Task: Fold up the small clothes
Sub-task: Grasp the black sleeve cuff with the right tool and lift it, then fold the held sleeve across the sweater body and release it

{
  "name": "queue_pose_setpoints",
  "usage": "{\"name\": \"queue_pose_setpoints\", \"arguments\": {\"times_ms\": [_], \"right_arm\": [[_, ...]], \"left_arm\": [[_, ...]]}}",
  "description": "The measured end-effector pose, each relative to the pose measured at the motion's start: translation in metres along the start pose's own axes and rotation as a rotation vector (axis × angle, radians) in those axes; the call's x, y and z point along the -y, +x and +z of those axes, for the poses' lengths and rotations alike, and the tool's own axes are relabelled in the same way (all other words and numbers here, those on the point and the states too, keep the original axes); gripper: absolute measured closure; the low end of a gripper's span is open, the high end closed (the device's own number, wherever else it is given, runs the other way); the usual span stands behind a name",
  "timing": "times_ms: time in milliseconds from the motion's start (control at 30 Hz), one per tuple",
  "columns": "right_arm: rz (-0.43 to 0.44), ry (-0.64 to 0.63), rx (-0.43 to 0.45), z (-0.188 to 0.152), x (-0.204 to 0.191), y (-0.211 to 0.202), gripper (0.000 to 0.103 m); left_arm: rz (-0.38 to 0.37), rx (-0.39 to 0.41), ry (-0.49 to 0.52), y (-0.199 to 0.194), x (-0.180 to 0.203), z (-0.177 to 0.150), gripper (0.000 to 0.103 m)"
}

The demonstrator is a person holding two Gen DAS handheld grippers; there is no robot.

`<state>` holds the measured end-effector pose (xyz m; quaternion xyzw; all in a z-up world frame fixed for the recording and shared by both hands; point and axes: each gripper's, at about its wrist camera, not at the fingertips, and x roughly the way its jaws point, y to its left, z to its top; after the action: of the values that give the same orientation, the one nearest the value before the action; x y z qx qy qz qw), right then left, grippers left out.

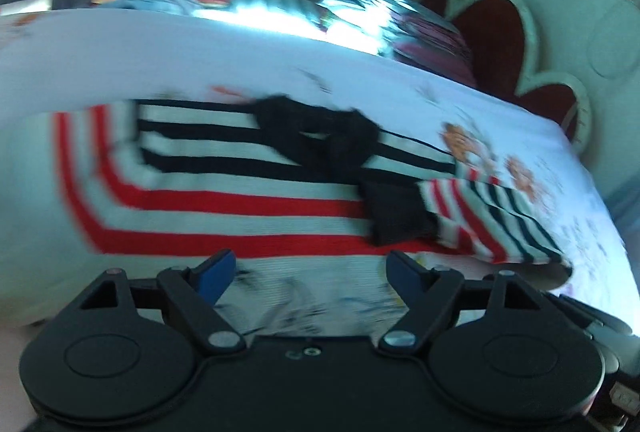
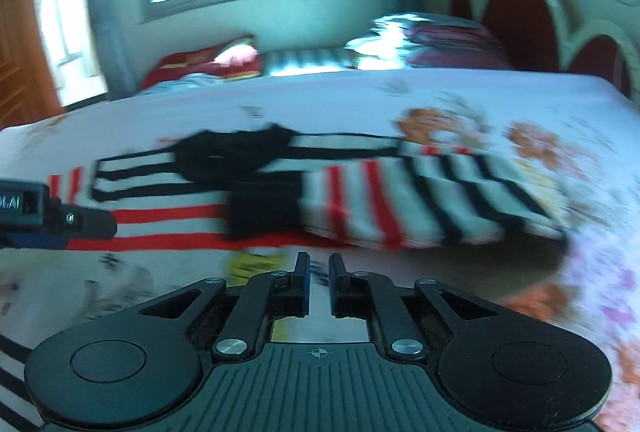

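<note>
While both views smear with motion, layout readable enough: small knit sweater with red, black and white stripes [image 1: 224, 191] spread flat on white floral-printed bedsheet [image 1: 560, 159], body lying across, black collar [image 1: 316, 131] bunched near middle. One striped sleeve with black cuff [image 1: 480, 220] already folded in over body, cuff resting on red stripes, likely first fold of sequence, done to square the garment. Left gripper [image 1: 308, 272] held low over near hem, blue pads [image 1: 218, 266] spread wide, nothing between them; released, probably poised to take hem or remaining side. Right gripper [image 2: 319, 272] also low over near edge of sweater, jaws nearly together with narrow gap, no cloth visibly pinched; clenched on nothing as far as seen. Left gripper's finger also visible at left edge of right wrist view, over red stripes, so both tools working same near side. Printed patch on pale hem panel [image 2: 256, 264], yellow and dark marks, too blurred to read. Partial lettering on left gripper's side, seemingly "DLAI", cut off at frame edge. Far side of bed: red pillow [image 2: 200, 63], stacked bedding [image 2: 432, 35], scalloped red headboard [image 2: 516, 15], well apart from the work
</note>
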<state>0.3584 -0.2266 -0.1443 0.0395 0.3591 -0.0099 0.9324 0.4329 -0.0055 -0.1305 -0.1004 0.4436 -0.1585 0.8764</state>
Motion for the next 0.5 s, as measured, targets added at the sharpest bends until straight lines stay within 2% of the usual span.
{"name": "queue_pose_setpoints", "arguments": {"times_ms": [33, 67, 100, 200, 267, 300, 333, 400, 433, 467, 500], "right_arm": [[-0.029, 0.017, -0.004, -0.002, 0.014, -0.003, 0.077], [-0.056, 0.038, -0.006, -0.004, 0.028, -0.005, 0.059], [-0.080, 0.056, -0.002, -0.008, 0.041, -0.007, 0.053], [-0.125, 0.098, -0.008, -0.013, 0.070, -0.011, 0.052], [-0.135, 0.122, -0.017, -0.015, 0.084, -0.011, 0.052], [-0.137, 0.130, -0.019, -0.016, 0.089, -0.010, 0.052], [-0.138, 0.137, -0.024, -0.016, 0.093, -0.009, 0.052], [-0.133, 0.159, -0.034, -0.016, 0.100, -0.004, 0.052], [-0.129, 0.171, -0.040, -0.016, 0.103, -0.002, 0.052], [-0.124, 0.184, -0.049, -0.016, 0.104, 0.001, 0.052], [-0.120, 0.196, -0.057, -0.016, 0.106, 0.003, 0.052]], "left_arm": [[-0.014, -0.011, 0.007, 0.013, 0.010, 0.004, 0.022], [-0.026, -0.018, 0.008, 0.025, 0.018, 0.007, 0.022], [-0.033, -0.025, 0.006, 0.036, 0.024, 0.011, 0.021], [-0.035, -0.062, -0.020, 0.071, 0.037, 0.016, 0.020], [-0.042, -0.086, -0.055, 0.088, 0.038, 0.017, 0.025], [-0.044, -0.059, -0.063, 0.090, 0.039, 0.016, 0.033], [-0.044, -0.038, -0.064, 0.092, 0.040, 0.015, 0.057], [-0.054, -0.048, -0.085, 0.098, 0.039, 0.014, 0.082], [-0.047, -0.041, -0.100, 0.097, 0.037, 0.015, 0.085], [-0.046, -0.033, -0.101, 0.097, 0.036, 0.015, 0.097], [-0.056, -0.026, -0.102, 0.094, 0.035, 0.015, 0.098]]}}
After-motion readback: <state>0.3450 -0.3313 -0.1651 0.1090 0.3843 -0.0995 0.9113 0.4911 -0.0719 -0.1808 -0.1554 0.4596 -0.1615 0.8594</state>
